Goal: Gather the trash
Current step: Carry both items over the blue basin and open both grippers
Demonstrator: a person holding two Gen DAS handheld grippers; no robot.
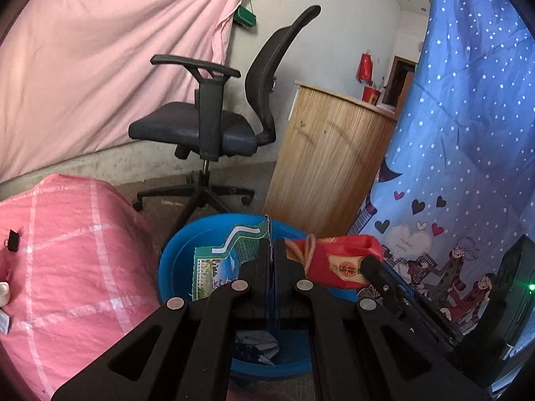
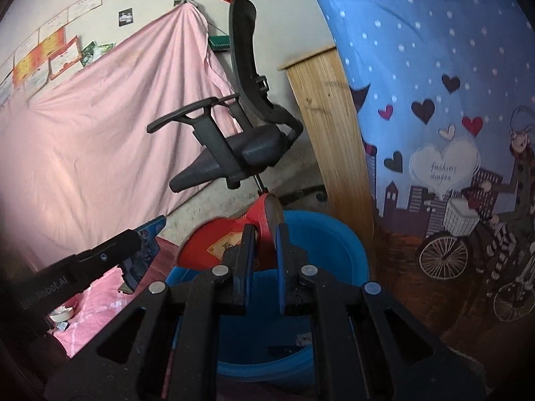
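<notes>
- Left gripper [image 1: 271,250]: my fingers are pinched nearly flat together on the edge of a green printed wrapper [image 1: 227,260]; the wrapper hangs over the blue basin [image 1: 174,260], inside its near-left rim.
- Right gripper [image 2: 265,244]: my fingers stand a narrow gap apart and clamp the rim of a red paper box [image 2: 230,244]. It has a gold label and sits above the basin [image 2: 334,244], over its left half.
- From the left wrist, the same red box [image 1: 341,260] shows above the basin's right rim, with my right fingertip [image 1: 371,264] on it.
- From the right wrist, my left gripper [image 2: 133,244] comes in left of the basin holding the wrapper [image 2: 147,244]; that face looks dark blue.
- Crumpled paper scraps [image 1: 257,347] lie on the basin floor, under my left gripper.
- Pink checked cloth [image 1: 67,250] covers a mound just left of the basin; a small white cap [image 2: 62,314] and bits of scrap lie on it.
- Black office chair [image 1: 214,127] stands beyond the basin; a wooden cabinet [image 1: 321,160] stands behind-right of it.
- Blue cartoon curtain [image 1: 461,133] hangs right of the basin; a pink sheet [image 1: 117,50] covers the wall behind the chair.
</notes>
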